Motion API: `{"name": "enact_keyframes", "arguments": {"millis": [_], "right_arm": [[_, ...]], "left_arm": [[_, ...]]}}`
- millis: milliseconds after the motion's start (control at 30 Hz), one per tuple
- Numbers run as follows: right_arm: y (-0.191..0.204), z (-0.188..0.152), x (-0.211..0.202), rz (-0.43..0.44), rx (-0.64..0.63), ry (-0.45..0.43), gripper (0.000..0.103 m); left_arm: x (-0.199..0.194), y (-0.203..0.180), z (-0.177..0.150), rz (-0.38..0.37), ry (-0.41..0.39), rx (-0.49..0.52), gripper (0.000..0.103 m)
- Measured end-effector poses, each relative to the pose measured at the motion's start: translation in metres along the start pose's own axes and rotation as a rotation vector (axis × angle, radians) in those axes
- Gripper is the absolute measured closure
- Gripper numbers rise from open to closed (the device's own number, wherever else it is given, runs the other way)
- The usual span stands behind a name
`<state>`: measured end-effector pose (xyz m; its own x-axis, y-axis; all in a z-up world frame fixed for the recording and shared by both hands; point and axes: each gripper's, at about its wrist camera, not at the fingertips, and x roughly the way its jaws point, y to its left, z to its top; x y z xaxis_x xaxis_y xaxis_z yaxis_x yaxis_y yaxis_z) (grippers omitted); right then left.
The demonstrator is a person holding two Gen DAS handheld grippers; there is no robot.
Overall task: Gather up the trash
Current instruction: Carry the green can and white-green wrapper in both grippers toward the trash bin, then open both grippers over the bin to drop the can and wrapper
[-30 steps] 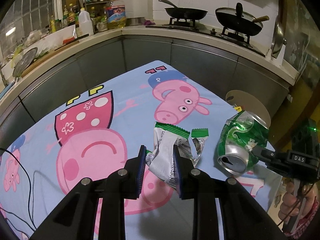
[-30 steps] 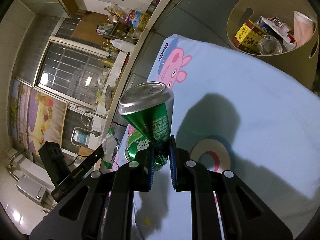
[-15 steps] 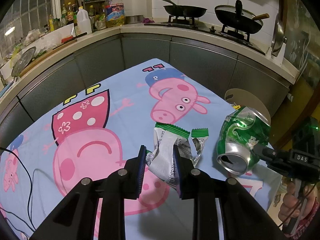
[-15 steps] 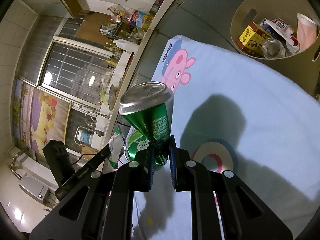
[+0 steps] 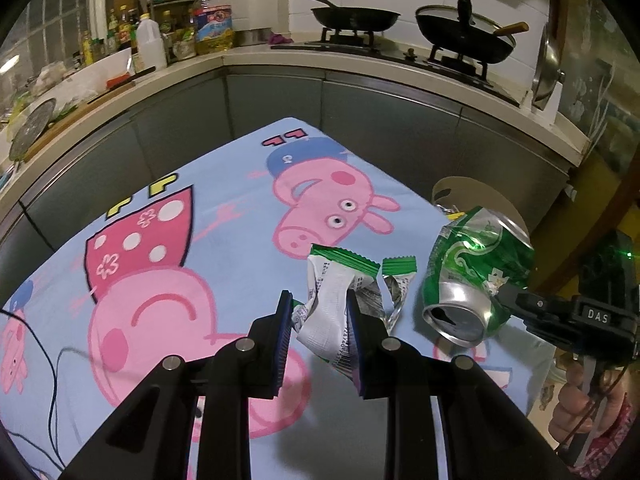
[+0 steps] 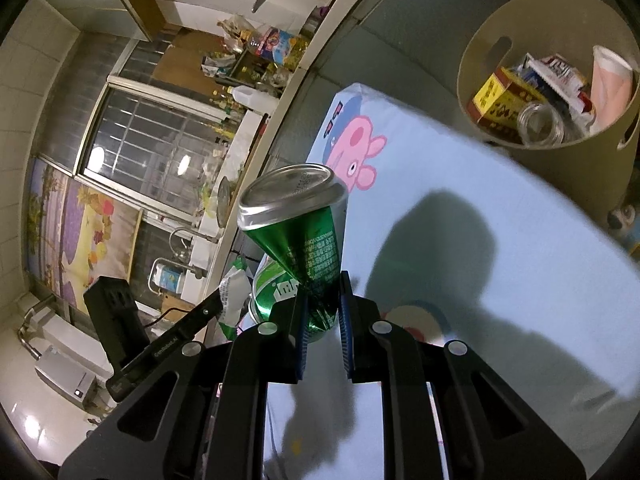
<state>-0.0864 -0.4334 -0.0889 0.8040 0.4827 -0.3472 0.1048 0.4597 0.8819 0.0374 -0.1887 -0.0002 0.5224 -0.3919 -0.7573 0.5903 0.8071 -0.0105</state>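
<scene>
My left gripper (image 5: 318,312) is shut on a crumpled white and green snack wrapper (image 5: 334,300), held above the blue cartoon tablecloth (image 5: 224,216). To its right hangs a crushed green can (image 5: 472,276), pinched at its dented middle by my right gripper (image 6: 323,312), which is shut on it. In the right wrist view the green can (image 6: 304,236) points its silver end up and away. The wrapper (image 6: 234,292) and the left gripper's black body show at the lower left there. A round beige bin (image 6: 480,80) with several pieces of trash sits beyond the table's far edge.
Grey cabinets and a counter with bottles (image 5: 152,44) ring the table. Two black pans (image 5: 464,40) sit on the stove at the back. The bin's rim (image 5: 472,192) peeks past the table's right edge. A black cable (image 5: 56,364) lies on the cloth at the left. A hand (image 5: 580,412) holds the right gripper.
Both grippers keep their grips. The right wrist view has shifted a little, so the bin now sits further right and lower in it; the table edge shows more.
</scene>
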Motion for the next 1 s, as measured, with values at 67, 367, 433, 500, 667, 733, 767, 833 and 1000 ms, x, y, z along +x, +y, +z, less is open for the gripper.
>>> {"name": "enact_keyframes", "arguments": {"millis": [67,367,433,500,667,733,767,833,1000], "right_arm": [[-0.002,0.005,-0.005,0.0,0.001,-0.014,0.09],[-0.012,0.04,-0.041,-0.014,-0.011,-0.112,0.091],[-0.018,0.051,-0.051,-0.026,-0.01,-0.143,0.091],[-0.025,0.061,-0.061,-0.044,-0.003,-0.175,0.091],[-0.055,0.089,-0.09,-0.121,0.039,-0.274,0.09],[-0.067,0.099,-0.098,-0.17,0.045,-0.304,0.091],[-0.07,0.102,-0.099,-0.191,0.043,-0.312,0.091],[-0.078,0.109,-0.1,-0.235,0.04,-0.319,0.09],[-0.094,0.113,-0.089,-0.346,0.031,-0.29,0.09]], "left_arm": [[0.003,-0.007,0.007,-0.02,0.003,0.005,0.077],[0.02,-0.051,0.05,-0.1,0.004,0.051,0.077],[0.027,-0.063,0.064,-0.121,-0.002,0.058,0.077],[0.036,-0.074,0.079,-0.149,-0.001,0.049,0.077],[0.066,-0.11,0.11,-0.234,0.025,0.039,0.077],[0.08,-0.125,0.118,-0.267,0.04,0.042,0.077],[0.09,-0.134,0.123,-0.296,0.054,0.038,0.077],[0.107,-0.147,0.13,-0.333,0.079,0.026,0.077],[0.151,-0.174,0.138,-0.396,0.142,0.007,0.077]]}}
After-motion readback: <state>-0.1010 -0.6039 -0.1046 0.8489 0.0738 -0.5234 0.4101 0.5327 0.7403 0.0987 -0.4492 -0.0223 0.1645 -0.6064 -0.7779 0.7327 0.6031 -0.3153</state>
